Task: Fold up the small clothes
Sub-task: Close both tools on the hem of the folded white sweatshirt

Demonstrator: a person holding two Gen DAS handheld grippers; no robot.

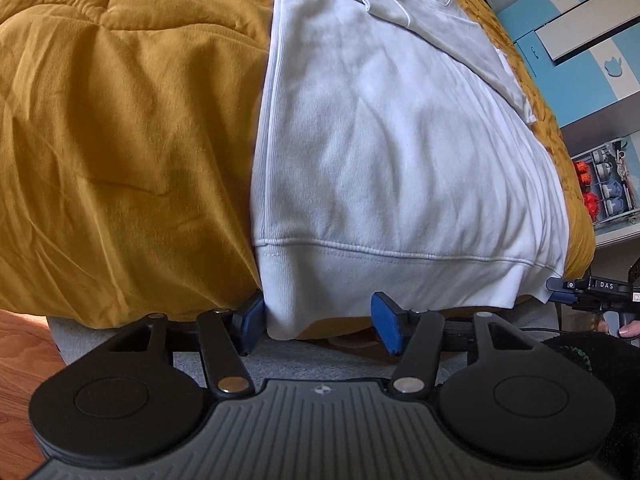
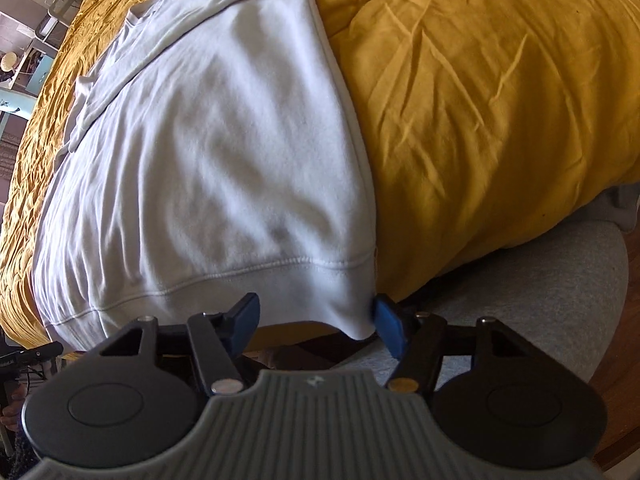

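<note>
**Inspector:** Start with the largest item. Mustard quilt (image 1: 120, 140) covers the bed. On it lies the white sweatshirt (image 1: 400, 140), front down the bed, sleeves already laid across the chest, ribbed hem (image 1: 380, 276) hanging over the near edge.

**Assistant:** And the grippers?

**Inspector:** Left gripper (image 1: 320, 324) stands at the hem's left corner; right gripper (image 2: 316, 326) at the hem's right corner. On both, the jaws are apart with the hem corner between them. One pad touches the cloth on each; nothing is clamped.

**Assistant:** What does the step call for?

**Inspector:** In my judgement, a matched grip on both corners. Each should take the full ribbed band, both layers, well inside the pads, not the tip of the corner, which would slip. Close both before lifting, then carry the hem toward the collar level, so the fold lands square.

**Assistant:** Any markings?

**Inspector:** The left view shows the right gripper's body (image 1: 596, 292) lettered "DAS". A small emblem (image 1: 321, 390) on the left housing; not legible. No garment label readable.
</note>
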